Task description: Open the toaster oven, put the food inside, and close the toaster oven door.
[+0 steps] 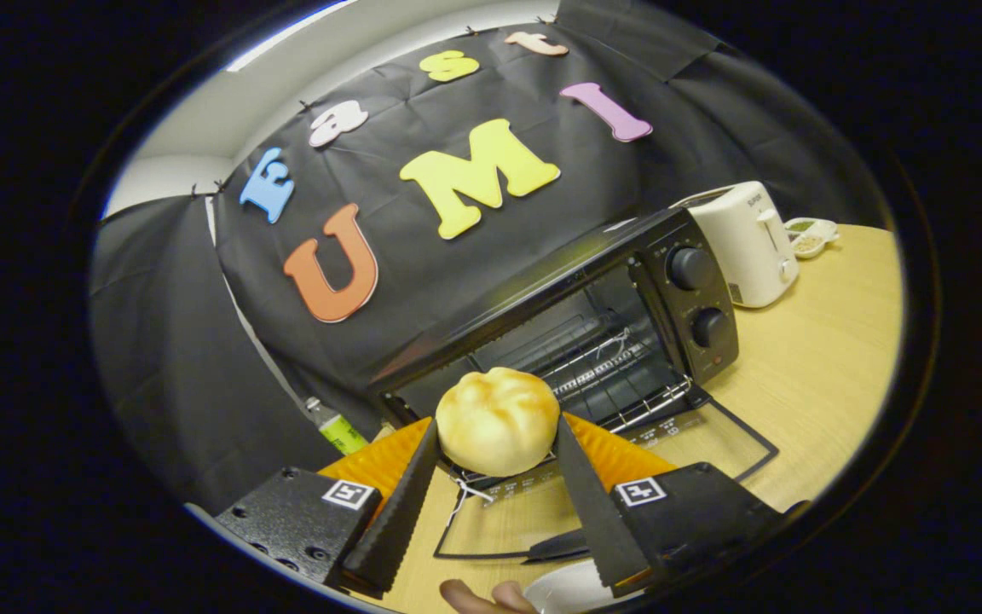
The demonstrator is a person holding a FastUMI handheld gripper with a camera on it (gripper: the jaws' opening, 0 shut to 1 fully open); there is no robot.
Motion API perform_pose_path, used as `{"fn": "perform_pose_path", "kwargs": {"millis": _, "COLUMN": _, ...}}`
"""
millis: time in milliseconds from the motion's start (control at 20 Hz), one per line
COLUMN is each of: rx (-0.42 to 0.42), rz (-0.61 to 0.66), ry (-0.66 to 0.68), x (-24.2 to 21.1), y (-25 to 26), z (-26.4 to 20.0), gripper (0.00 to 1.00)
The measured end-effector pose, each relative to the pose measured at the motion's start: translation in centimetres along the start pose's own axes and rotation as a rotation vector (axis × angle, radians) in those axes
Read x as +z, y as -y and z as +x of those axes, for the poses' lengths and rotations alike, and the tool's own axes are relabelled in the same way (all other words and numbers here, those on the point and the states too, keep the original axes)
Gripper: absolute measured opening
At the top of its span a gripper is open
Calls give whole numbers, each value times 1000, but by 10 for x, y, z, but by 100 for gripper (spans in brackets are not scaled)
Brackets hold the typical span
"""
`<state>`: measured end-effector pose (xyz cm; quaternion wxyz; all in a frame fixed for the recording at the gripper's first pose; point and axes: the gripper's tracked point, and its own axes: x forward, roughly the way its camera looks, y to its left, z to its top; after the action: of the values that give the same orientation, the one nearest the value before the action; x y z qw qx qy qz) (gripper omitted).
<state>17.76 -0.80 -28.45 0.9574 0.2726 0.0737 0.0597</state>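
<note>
- Gripper view shows the gripper (pixel 498 443) clamped on a pale round bun (pixel 498 419), one serrated finger (pixel 401 499) pressing each side, the bun lifted clear of the wooden table (pixel 806 375).
- Just beyond the bun stands the black toaster oven (pixel 593 315); its glass door (pixel 610 477) is folded down flat toward the near side, and the wire rack (pixel 619 375) inside is bare.
- An orange plate (pixel 384 456) sits under the fingers to the near left, beside the oven's left corner.
- A white toaster (pixel 751 243) and small dishes (pixel 811 234) stand to the far right, well clear of the path.
- A white bowl (pixel 568 588) and a person's fingertips (pixel 487 597) show at the near edge.
- Judging the stage: door open, food held, insertion not yet done.
- Risks as I see them: the bun looks soft, so a harder squeeze could crush it, and a slack one could drop it onto the glass door.
- The fingers spread wider than the bun and could catch the oven's upper frame or the rack wires on entry.
- A string (pixel 465 495) hanging near the door's front edge might snag a finger.
</note>
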Motion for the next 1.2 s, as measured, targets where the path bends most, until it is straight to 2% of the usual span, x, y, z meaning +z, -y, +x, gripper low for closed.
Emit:
{"fn": "perform_pose_path", "kwargs": {"millis": 250, "rx": -75, "rz": 65, "ry": -33, "x": 7, "y": 15, "z": 53, "gripper": 88}}
{"fn": "perform_pose_path", "kwargs": {"millis": 450, "rx": -100, "rz": 62, "ry": 9, "x": 25, "y": 29, "z": 78, "gripper": 88}}
{"fn": "perform_pose_path", "kwargs": {"millis": 600, "rx": -118, "rz": 122, "ry": 8, "x": 28, "y": 36, "z": 92, "gripper": 88}}
{"fn": "perform_pose_path", "kwargs": {"millis": 850, "rx": -112, "rz": 140, "ry": -14, "x": 26, "y": 44, "z": 100, "gripper": 88}}
{"fn": "perform_pose_path", "kwargs": {"millis": 950, "rx": -115, "rz": 95, "ry": -19, "x": 27, "y": 44, "z": 99, "gripper": 91}}
{"fn": "perform_pose_path", "kwargs": {"millis": 1200, "rx": -110, "rz": 119, "ry": -40, "x": 27, "y": 36, "z": 76, "gripper": 97}}
